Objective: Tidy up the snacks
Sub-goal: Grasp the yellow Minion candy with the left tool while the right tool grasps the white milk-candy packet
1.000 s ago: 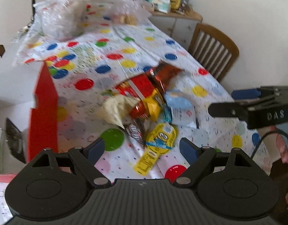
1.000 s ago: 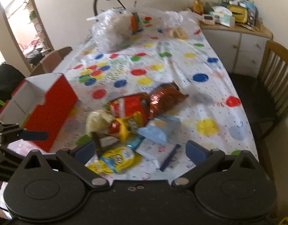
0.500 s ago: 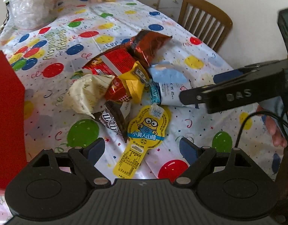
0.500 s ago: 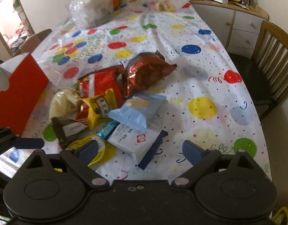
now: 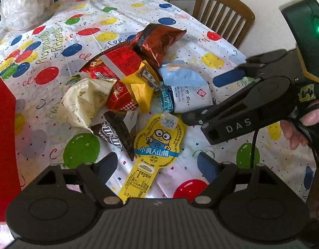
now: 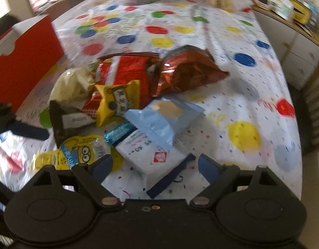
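Note:
A heap of snack packets lies on the balloon-print tablecloth [image 5: 61, 47]. It holds a yellow minion packet [image 5: 157, 145], a dark chocolate packet [image 5: 113, 132], a cream bag [image 5: 84, 101], a red bag [image 5: 115, 66], a brown foil bag [image 5: 157, 41], a yellow packet [image 5: 142, 87] and a light blue bag [image 6: 161, 118] on a white packet [image 6: 155, 155]. My left gripper [image 5: 157, 166] is open just short of the minion packet. My right gripper [image 6: 156, 166] is open, low over the white packet. The right gripper [image 5: 203, 99] also shows from the side.
A red box [image 6: 26, 56] with white flaps stands left of the heap. A wooden chair [image 5: 223, 14] is at the table's right side. Clear plastic bags [image 5: 24, 2] sit at the far end. A white cabinet [image 6: 294, 47] lines the right wall.
Both grippers have come down and closer to the heap. The right gripper has reached further in over the white packet. No packet has moved.

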Motion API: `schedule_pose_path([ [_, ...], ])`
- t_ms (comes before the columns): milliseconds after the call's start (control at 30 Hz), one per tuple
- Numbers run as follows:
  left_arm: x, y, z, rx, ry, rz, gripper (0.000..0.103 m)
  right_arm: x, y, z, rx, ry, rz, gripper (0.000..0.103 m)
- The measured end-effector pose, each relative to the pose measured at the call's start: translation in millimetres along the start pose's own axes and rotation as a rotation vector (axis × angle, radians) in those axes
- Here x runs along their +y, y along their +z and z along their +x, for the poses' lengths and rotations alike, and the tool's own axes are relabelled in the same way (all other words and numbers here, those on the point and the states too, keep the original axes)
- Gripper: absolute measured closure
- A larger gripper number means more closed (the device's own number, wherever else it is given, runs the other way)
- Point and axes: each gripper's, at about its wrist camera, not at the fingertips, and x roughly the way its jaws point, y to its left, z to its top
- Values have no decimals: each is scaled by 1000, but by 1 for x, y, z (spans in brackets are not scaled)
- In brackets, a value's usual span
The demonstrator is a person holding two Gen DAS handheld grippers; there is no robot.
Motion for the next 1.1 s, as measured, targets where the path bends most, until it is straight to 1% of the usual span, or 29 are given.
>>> schedule_pose_path([
  [100, -2, 1, 3, 7, 2, 5, 19, 2, 3, 2, -5, 13, -75, 14],
  [133, -2, 1, 4, 9, 4, 6, 21, 2, 5, 3, -5, 24, -97, 15],
  [233, -1, 2, 10, 28, 14, 0, 23, 0, 8, 6, 4, 39, -132, 18],
  [333, -1, 1, 13, 38, 22, -3, 29, 1, 7, 11, 11, 29, -184, 18],
  [467, -3, 2, 15, 33, 31, -2, 29, 0, 8, 12, 1, 56, -195, 22],
  [500, -3, 3, 15, 31, 35, -3, 33, 1, 8, 12, -1, 60, -200, 22],
  [533, -4, 3, 15, 26, 44, -3, 38, 2, 7, 11, -7, 63, -203, 24],
  [600, -4, 3, 15, 23, 61, 0, 43, 2, 6, 10, -17, 73, -207, 29],
  [667, -5, 3, 14, 20, 69, 4, 46, 3, 3, 7, -33, 80, -216, 37],
  [767, -5, 3, 14, 14, 74, 0, 51, 3, -2, 3, -47, 82, -211, 47],
  [800, -5, 3, 13, 14, 76, -1, 53, 3, -3, 2, -49, 80, -206, 48],
  [867, -6, 2, 12, 13, 76, -5, 53, 4, -5, 0, -53, 72, -191, 50],
  [967, -5, 0, 10, 13, 72, -22, 53, 6, -13, -6, -56, 68, -144, 53],
  [1100, 0, -3, 7, 17, 55, -58, 54, 8, -23, -14, -49, 72, -81, 54],
])
